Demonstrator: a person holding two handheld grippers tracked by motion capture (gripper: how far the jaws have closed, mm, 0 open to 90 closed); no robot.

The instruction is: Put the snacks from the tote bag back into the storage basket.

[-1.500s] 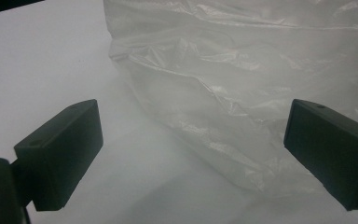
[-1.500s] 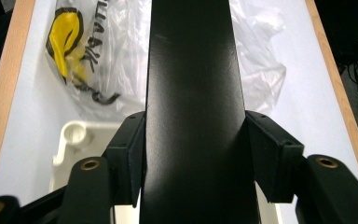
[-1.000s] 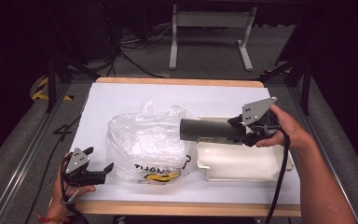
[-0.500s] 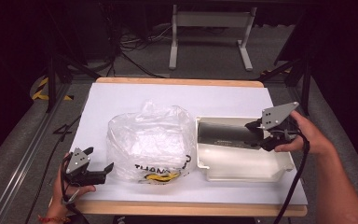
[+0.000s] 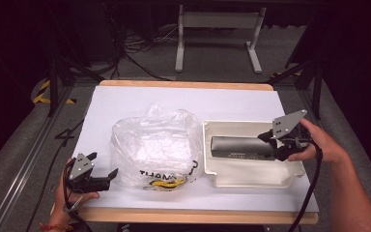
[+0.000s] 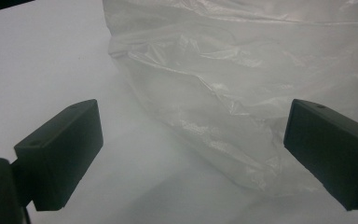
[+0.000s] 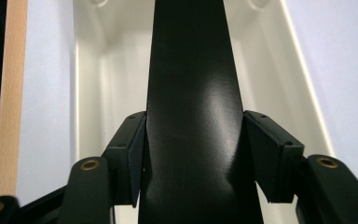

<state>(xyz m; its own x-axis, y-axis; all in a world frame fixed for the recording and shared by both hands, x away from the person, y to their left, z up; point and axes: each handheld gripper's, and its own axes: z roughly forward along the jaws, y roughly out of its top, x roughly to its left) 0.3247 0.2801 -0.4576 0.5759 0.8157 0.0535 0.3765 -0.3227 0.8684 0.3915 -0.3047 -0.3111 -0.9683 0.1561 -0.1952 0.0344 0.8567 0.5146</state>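
**Two hand-held grippers, one plastic bag, one white tray, one dark bar**

Left to right in the high view. At the near left corner of the table, which is covered in white, one hand grasps the left gripper low over the surface, its jaws pointing toward the bag. In the left gripper view its two black pads stand spread apart with nothing clamped; crumpled film lies just beyond them.

At centre lies one clear plastic bag, crumpled and mounded. Black lettering runs along its near edge; the letters "THAN" can be read, the rest is lost in folds, and a yellow mark sits just below the lettering.

To the right, just beside the bag, stands one white rectangular tray. One long dark bar lies lengthwise within the tray's outline; a line of small pale print on its side is too small to read. Whether the bar rests on the tray floor cannot be told.

At far right, the other hand holds the right gripper roughly level, pointing left. In the right gripper view its pads pinch the bar's end from both sides.
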